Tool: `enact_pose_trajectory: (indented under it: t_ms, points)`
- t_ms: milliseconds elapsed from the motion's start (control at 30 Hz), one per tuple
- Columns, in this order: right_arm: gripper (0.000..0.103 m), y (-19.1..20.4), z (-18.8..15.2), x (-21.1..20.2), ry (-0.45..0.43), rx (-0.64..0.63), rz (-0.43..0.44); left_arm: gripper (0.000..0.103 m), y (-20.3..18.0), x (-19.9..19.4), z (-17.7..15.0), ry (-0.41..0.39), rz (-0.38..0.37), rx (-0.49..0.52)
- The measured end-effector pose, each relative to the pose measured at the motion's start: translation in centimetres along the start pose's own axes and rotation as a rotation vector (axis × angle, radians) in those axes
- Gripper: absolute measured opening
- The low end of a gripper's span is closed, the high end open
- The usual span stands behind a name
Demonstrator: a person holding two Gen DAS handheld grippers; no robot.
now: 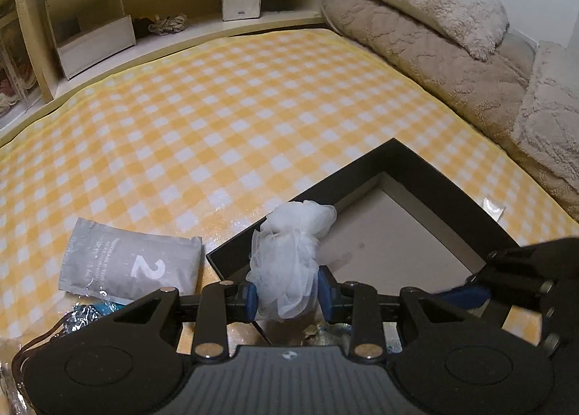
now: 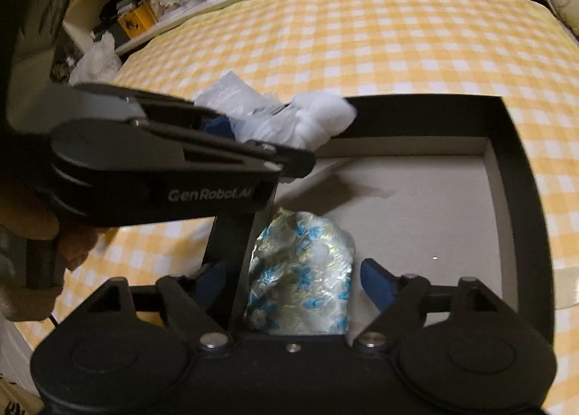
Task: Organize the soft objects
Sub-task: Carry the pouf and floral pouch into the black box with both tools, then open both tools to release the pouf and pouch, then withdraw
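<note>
With the left gripper (image 1: 287,293) clenched on the white mesh bundle (image 1: 289,255), carry it past the shallow black box's rim (image 1: 448,176) beside the right gripper's (image 2: 289,281) released blue-flowered pouch (image 2: 302,270), then release.

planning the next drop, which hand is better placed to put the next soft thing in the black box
Left. The left gripper is shut on the white mesh bundle at the black box's rim. The right gripper stands open around the floral pouch already inside.
</note>
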State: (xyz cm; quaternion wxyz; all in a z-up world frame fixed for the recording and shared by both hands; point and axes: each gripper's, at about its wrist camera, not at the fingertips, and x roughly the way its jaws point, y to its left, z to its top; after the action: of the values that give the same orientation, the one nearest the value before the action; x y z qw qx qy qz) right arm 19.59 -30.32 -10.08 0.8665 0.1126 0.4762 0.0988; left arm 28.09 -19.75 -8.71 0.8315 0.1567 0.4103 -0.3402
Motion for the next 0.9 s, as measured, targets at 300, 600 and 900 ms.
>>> enact_pose_trajectory:
  t_ms: [300, 600, 900]
  points:
    - [0.071, -2.6, 0.1, -2.4, -0.058, 0.111, -0.035, 0.072, -0.3, -1.6, -0.2, -0.035, -0.014, -0.028]
    - [0.027, -2.3, -0.6, -0.1, 0.056, 0.095, -0.022, 0.077, -0.2, -3.4, -0.9, -0.062, 0.024, -0.064]
    - [0.024, -1.0, -0.6, 0.0, 0.04, 0.046, -0.026, 0.079, 0.0, -4.4, -1.4, -0.062, 0.031, -0.114]
